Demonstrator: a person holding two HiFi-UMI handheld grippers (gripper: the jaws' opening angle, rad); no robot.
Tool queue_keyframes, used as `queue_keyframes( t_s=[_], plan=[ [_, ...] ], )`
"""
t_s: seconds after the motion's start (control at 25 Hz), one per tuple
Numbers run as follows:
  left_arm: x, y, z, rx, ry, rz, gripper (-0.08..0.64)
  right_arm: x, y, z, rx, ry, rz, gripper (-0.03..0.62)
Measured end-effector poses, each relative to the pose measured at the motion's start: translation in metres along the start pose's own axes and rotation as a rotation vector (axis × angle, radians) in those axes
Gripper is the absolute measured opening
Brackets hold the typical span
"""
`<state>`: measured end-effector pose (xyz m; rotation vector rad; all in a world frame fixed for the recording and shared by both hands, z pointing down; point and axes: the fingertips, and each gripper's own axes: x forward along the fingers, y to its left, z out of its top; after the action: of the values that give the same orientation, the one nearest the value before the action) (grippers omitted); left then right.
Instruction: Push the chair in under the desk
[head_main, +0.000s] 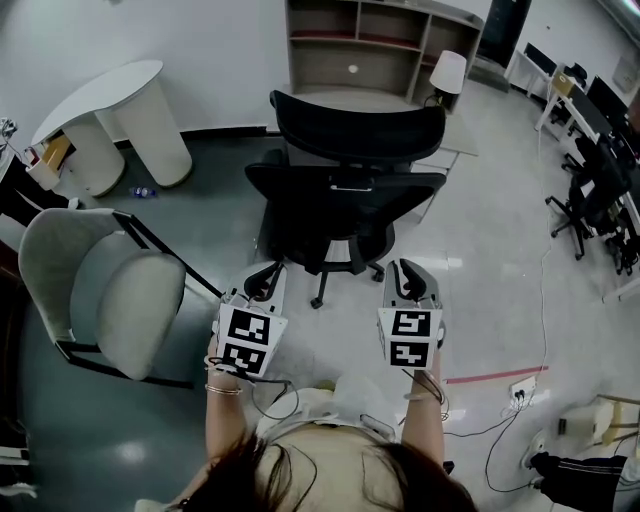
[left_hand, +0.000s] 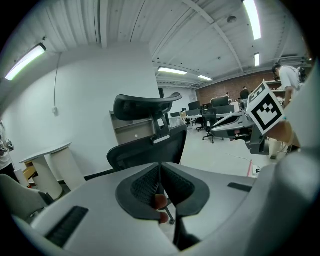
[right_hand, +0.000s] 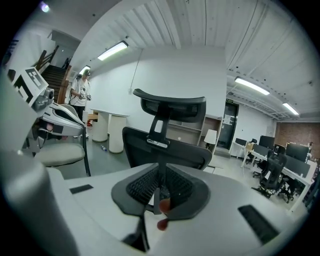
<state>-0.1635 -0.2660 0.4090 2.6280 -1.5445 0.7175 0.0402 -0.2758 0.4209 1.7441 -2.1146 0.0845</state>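
In the head view, the black chair (head_main: 345, 190) stands at upper centre with its back toward us. It is just ahead of both grippers and touches neither. Its wheeled base is mostly hidden under the seat. Beyond it a shelf unit (head_main: 370, 45) is cut off by the top edge. We count two grippers, the left gripper (head_main: 265, 272) and the right gripper (head_main: 412, 268), and one grey chair (head_main: 110, 290) at the left. More office chairs at the right edge are partly cut off and too crowded to count.

In the left gripper view, the gripper's own body fills the lower half. The left gripper's (left_hand: 160, 167) jaws are closed, their pads meeting at the tip with nothing between them. The chair's (left_hand: 150, 145) headrest and backrest rise just behind, and its seat and base are hidden. The distant figures at the right are too small to make out.

In the right gripper view, the right gripper's (right_hand: 160, 172) jaws are all but closed, leaving a thin slit that holds nothing. The chair (right_hand: 165, 145) stands centred beyond, with only its upper half visible. One person (right_hand: 80, 92) stands far off at the left.
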Motion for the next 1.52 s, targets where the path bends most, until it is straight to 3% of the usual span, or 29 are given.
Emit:
queue_keyframes(
  t_s=[0.44,0.68,1.04,1.52],
  plan=[
    [-0.008,-0.012,0.011,-0.004,-0.03,0.004,0.012,-0.014,-0.001,0.007,0.002,-0.039,0.027,0.041],
    [-0.017,-0.035,0.015,-0.03,-0.035,-0.007,0.011,-0.033,-0.009,0.006,-0.037,-0.054,0.039,0.037],
    [-0.037,-0.07,0.022,-0.054,-0.051,0.04,0.011,-0.07,-0.025,-0.003,-0.054,-0.066,0.053,0.032],
    [-0.067,-0.12,0.021,-0.036,-0.049,0.065,0.011,-0.116,-0.041,-0.026,-0.03,-0.069,0.062,0.023]
  ],
)
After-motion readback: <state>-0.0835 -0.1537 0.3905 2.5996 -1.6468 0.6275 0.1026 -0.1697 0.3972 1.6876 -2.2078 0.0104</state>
